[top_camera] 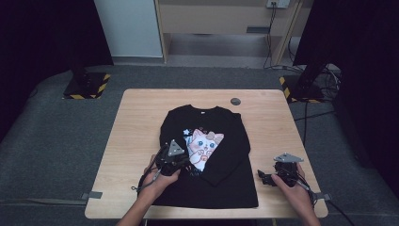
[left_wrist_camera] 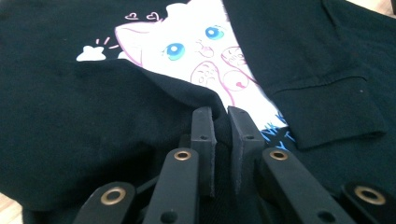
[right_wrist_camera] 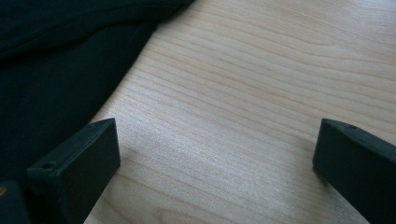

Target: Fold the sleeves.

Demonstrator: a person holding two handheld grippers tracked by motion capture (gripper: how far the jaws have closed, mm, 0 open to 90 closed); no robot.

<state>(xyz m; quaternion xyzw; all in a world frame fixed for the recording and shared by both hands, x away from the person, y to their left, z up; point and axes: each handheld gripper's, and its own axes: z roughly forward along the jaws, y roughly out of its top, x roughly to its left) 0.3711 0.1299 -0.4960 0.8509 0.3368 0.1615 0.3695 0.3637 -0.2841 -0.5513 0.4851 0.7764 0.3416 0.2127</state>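
Note:
A black long-sleeved shirt (top_camera: 235, 157) with a white cat print (top_camera: 205, 146) lies flat on the wooden table (top_camera: 141, 122), neck toward the far side. Its right sleeve (left_wrist_camera: 327, 102) is folded across the body, cuff beside the print (left_wrist_camera: 201, 51). My left gripper (top_camera: 185, 163) rests on the shirt's lower left; in the left gripper view (left_wrist_camera: 220, 114) its jaws are shut on a fold of the left sleeve (left_wrist_camera: 93, 121). My right gripper (top_camera: 263, 177) sits low over bare wood just right of the shirt's hem. In its own view (right_wrist_camera: 217, 149) the jaws stand wide apart, the shirt's edge (right_wrist_camera: 56, 70) at the left.
A small grey disc (top_camera: 235, 101) lies on the table near the far edge. Two stand bases with yellow-black stripes (top_camera: 87, 87) (top_camera: 301, 89) sit on the grey floor beyond the table's far corners, with cables at the right one. Bare wood (right_wrist_camera: 257, 84) flanks the shirt.

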